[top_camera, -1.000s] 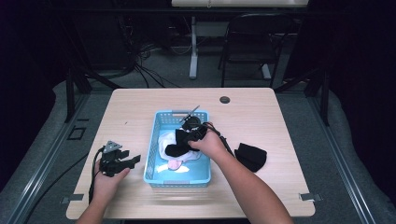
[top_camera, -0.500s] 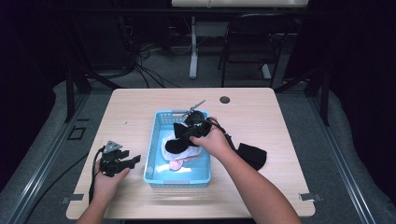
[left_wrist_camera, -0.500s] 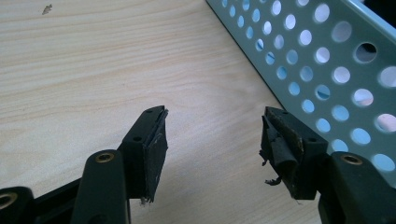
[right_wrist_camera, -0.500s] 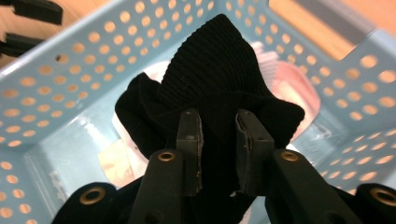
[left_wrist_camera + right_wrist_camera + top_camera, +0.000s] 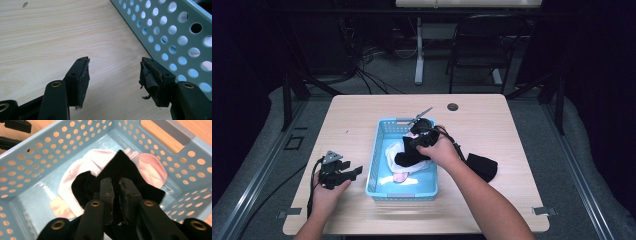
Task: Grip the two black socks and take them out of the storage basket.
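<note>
The right gripper [image 5: 115, 186] has just been closing, and its jaws are now pinched nearly together on a black sock [image 5: 117, 167], a fold of the fabric caught between the pads. It hangs over the middle of the blue perforated basket [image 5: 377, 150], draped on top of a white and pink garment [image 5: 82, 162] lying on the basket floor. The risk, to my eye: that's a thin bite of cloth, so a quick lift could let it slide free, or the sock could drag the pale garment along and snag on the basket wall. The left gripper [image 5: 113, 75] rests on the wooden table [image 5: 50, 32] just beside the basket's side, jaws standing wide, nothing between them. Another dark cloth [image 5: 482, 166] sits right of the basket; plenty of bare table beyond.
</note>
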`<state>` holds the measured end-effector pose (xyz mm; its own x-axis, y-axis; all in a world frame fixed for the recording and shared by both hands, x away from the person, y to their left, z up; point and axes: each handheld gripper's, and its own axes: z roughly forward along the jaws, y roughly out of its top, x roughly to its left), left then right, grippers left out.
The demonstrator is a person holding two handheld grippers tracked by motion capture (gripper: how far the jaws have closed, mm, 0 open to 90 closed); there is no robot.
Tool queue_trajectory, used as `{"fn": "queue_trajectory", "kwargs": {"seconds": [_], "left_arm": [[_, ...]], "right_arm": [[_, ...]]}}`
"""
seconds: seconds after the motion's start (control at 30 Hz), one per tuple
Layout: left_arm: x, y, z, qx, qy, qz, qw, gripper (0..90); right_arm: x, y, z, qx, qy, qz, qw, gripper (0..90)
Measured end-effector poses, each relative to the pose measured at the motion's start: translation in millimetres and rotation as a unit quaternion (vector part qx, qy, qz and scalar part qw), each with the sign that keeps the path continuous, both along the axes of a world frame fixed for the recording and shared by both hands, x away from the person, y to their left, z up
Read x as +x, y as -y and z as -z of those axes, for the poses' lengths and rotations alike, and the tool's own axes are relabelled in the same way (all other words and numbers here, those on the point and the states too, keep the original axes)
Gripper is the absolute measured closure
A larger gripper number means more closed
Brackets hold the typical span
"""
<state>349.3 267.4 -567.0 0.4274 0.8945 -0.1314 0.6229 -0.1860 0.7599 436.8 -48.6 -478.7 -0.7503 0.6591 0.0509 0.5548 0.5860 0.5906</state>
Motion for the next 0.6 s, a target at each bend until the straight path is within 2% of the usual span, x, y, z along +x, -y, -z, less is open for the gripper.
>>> {"fn": "queue_trajectory", "kwargs": {"seconds": [0.07, 0.13, 0.17, 0.2, 0.3, 0.33, 0.37, 0.47, 0.6], "left_arm": [[0.1, 0.3, 0.2, 0.0, 0.002, -0.001, 1.0, 40.7], [0.0, 0.3, 0.2, 0.0, 0.002, 0.0, 1.0, 40.7], [0.0, 0.3, 0.2, 0.0, 0.002, -0.001, 1.0, 40.7], [0.0, 0.1, 0.1, 0.001, 0.002, 0.0, 1.0, 40.7], [-0.1, 0.0, 0.0, 0.001, 0.002, 0.0, 1.0, 40.7], [-0.1, 0.0, 0.0, 0.001, 0.002, 0.0, 1.0, 40.7], [-0.1, 0.0, 0.1, 0.001, 0.002, 0.0, 1.0, 40.7], [0.0, 0.0, 0.0, 0.0, 0.0, 0.0, 1.0, 40.7], [0.1, -0.4, -0.1, 0.0, 0.001, 0.0, 1.0, 40.7]], "right_arm": [[0.2, 0.1, 0.0, -0.004, -0.002, -0.002, 1.0, 84.8], [0.3, -0.2, 0.5, -0.005, 0.0, -0.003, 1.0, 81.6], [0.5, -0.5, 0.9, -0.008, 0.002, -0.002, 1.0, 74.4], [0.9, -0.9, 2.9, -0.01, 0.012, 0.004, 0.9999, 63.2], [2.8, -0.6, 9.1, -0.021, 0.023, 0.015, 0.9994, 53.3], [3.8, 0.5, 10.2, -0.029, 0.022, 0.016, 0.9992, 52.6], [4.6, 0.8, 12.4, -0.028, 0.022, 0.019, 0.9992, 56.2], [6.5, 2.3, 18.9, -0.013, -0.015, 0.018, 0.9996, 74.2], [5.6, 3.0, 15.3, -0.007, -0.015, 0.016, 0.9997, 82.7]]}}
